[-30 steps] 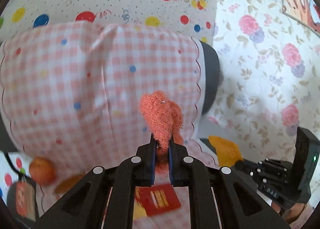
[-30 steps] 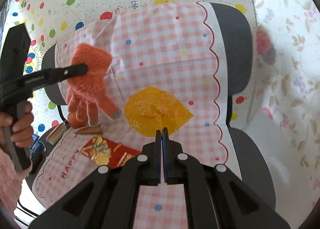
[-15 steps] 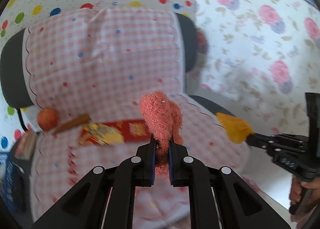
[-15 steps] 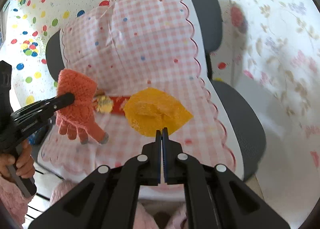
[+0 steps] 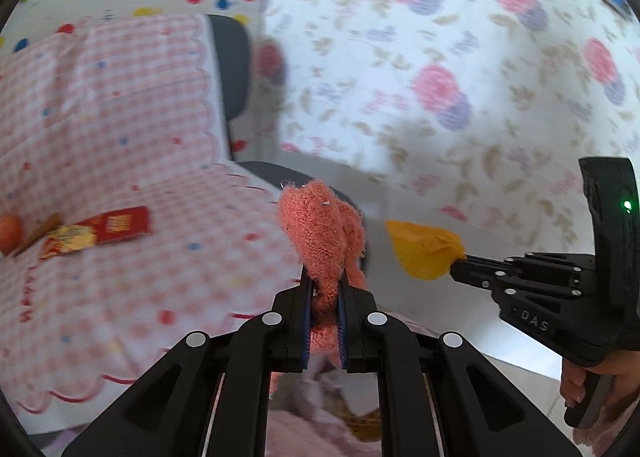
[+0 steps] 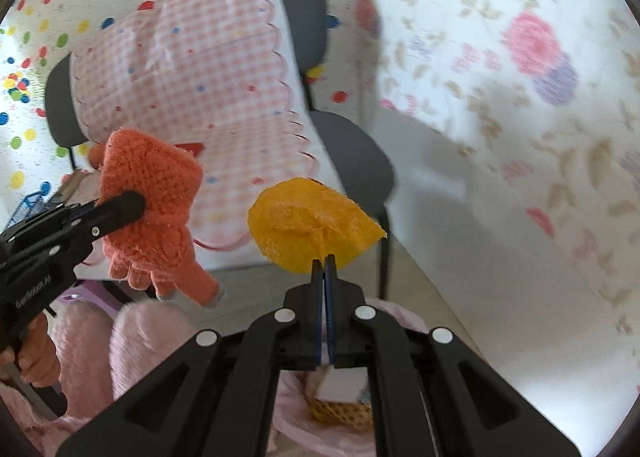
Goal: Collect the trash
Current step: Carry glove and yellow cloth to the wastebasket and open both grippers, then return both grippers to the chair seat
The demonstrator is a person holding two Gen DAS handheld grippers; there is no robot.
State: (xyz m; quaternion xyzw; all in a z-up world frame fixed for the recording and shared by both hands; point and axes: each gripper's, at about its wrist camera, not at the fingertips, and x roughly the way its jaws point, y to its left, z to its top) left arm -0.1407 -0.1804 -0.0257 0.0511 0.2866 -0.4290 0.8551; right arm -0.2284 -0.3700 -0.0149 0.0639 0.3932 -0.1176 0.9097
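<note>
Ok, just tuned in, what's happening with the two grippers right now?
A person holds a gripper in each hand, both away from the chair's pink checked cover. The left gripper is shut on an orange knitted glove, and the right gripper is shut on a yellow scrap. A red packet and an orange fruit lie on the cover.
</note>
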